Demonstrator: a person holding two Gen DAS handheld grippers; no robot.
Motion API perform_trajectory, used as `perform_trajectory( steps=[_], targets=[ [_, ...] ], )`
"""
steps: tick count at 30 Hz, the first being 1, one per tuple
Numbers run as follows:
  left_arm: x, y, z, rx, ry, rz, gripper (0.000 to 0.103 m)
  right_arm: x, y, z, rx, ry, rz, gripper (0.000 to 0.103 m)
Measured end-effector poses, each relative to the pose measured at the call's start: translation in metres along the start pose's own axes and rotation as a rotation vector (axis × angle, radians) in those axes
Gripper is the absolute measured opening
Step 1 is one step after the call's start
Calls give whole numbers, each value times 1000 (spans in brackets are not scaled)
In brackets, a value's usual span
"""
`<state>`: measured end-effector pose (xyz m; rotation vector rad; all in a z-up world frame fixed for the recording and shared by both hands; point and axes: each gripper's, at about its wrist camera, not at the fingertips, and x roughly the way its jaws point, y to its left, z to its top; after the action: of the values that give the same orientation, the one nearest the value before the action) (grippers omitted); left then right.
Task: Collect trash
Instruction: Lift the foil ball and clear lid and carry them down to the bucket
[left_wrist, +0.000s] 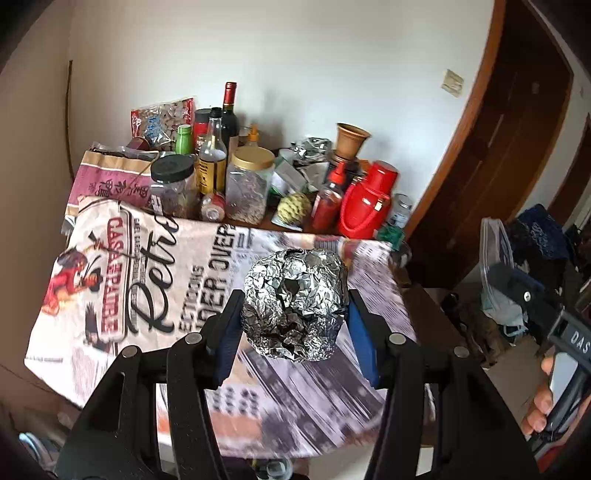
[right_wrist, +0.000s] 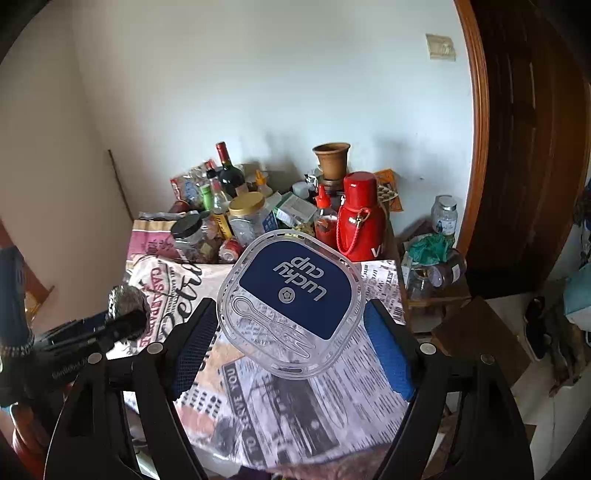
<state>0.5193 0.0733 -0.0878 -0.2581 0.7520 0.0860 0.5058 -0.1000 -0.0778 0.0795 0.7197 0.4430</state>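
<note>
Foil ball (left_wrist: 294, 303): crumpled metal foil, bright and rough with creases; lid (right_wrist: 291, 303): clear glossy plastic with a smooth matt blue label. Left gripper (left_wrist: 293, 325) and right gripper (right_wrist: 291, 341): matt black plastic, the fingers (right_wrist: 389, 354) faced with coarse blue textured pads. Cloth (left_wrist: 147, 280) on the counter: printed matt fabric; thermos (left_wrist: 365, 201): glossy red plastic; door frame (left_wrist: 476, 122): polished brown wood.

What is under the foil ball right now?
The foil ball sits between the left tongs, above the printed tablecloth. The cloth directly beneath it is hidden by the ball.
</note>
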Motion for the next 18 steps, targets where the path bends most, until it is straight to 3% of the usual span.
perform_trajectory(
  steps=[10,18],
  targets=[
    [-83,-19,-32,54,-88,-6,53,-69,24,-35,8,-62,39,78],
    [-154,1,-73,109,-138,-64,53,-124,74,-78,18,-121,3,78]
  ],
)
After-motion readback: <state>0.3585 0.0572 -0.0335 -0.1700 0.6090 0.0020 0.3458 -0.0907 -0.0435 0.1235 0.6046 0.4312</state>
